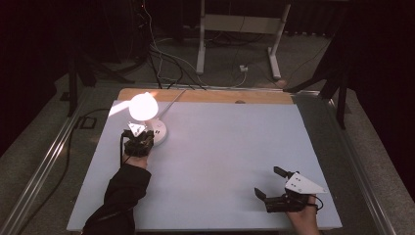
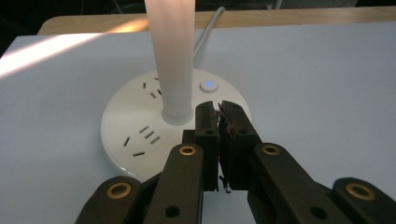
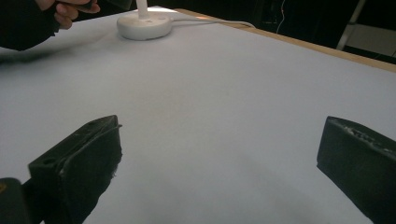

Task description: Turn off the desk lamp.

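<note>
Left hand-held gripper [image 2: 219,109]: jaws closed together, nothing between them; tips poised over the near rim of the lamp base [image 2: 135,140], just short of the blue-lit push button [image 2: 208,85]. In the high view this left hand-held gripper [image 1: 138,142] sits at the far-left part of the worktop [image 1: 220,147], touching or just beside the base; contact cannot be told

Desk lamp [image 1: 143,106]: lit, round white head glowing; white stem [image 2: 172,56] rising from the middle of the round base, which carries socket slots; white cord [image 1: 171,100] running off toward the far edge

Step in hand, as judged: working the lamp's button with closed tips. The next move would call for a short advance of the tips to the button and a light downward press, keeping clear of the stem

Right hand-held gripper [image 1: 272,182]: jaws spread wide, holding nothing, resting near the near-right corner, well apart from the lamp. Right gripper view: bare surface between its jaws, lamp base [image 3: 144,24] far off

Surface: pale matte sheet over a wooden board [image 1: 205,95], wood showing along the far edge

Room: dark; grey floor, trailing cables [image 1: 161,63], white desk frame [image 1: 240,29] beyond
</note>
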`<action>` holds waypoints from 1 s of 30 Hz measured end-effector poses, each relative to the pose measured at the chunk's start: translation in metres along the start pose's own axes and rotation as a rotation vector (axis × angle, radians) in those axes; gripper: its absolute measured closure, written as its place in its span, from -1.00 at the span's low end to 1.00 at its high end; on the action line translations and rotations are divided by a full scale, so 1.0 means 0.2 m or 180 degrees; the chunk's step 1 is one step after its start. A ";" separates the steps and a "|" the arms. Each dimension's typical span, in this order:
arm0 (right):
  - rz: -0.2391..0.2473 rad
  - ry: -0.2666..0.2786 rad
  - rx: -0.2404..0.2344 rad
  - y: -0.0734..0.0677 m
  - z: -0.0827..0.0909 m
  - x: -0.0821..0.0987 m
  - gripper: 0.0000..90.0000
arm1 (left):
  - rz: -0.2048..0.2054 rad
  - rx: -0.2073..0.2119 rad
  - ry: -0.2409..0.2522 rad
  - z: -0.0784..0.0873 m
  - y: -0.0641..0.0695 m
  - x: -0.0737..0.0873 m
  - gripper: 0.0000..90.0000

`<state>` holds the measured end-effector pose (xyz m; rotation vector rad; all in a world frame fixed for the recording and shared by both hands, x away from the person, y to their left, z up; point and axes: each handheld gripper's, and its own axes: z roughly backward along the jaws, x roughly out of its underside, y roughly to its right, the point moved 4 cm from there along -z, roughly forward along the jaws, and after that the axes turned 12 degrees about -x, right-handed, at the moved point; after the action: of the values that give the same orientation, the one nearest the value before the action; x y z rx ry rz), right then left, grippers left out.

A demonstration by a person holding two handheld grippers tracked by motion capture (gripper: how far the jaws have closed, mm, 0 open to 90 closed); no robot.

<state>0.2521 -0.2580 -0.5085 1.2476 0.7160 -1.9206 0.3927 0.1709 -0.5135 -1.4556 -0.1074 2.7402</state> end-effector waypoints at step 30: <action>-0.0007 -0.0014 0.0001 0.00 0.00 0.00 -1.00 | -0.0052 0.0093 -0.0120 -0.09 -0.01 0.04 1.00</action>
<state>0.2526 -0.2581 -0.5094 1.2430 0.7149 -1.9247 0.4039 0.1737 -0.5296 -1.3900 -0.0795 2.7450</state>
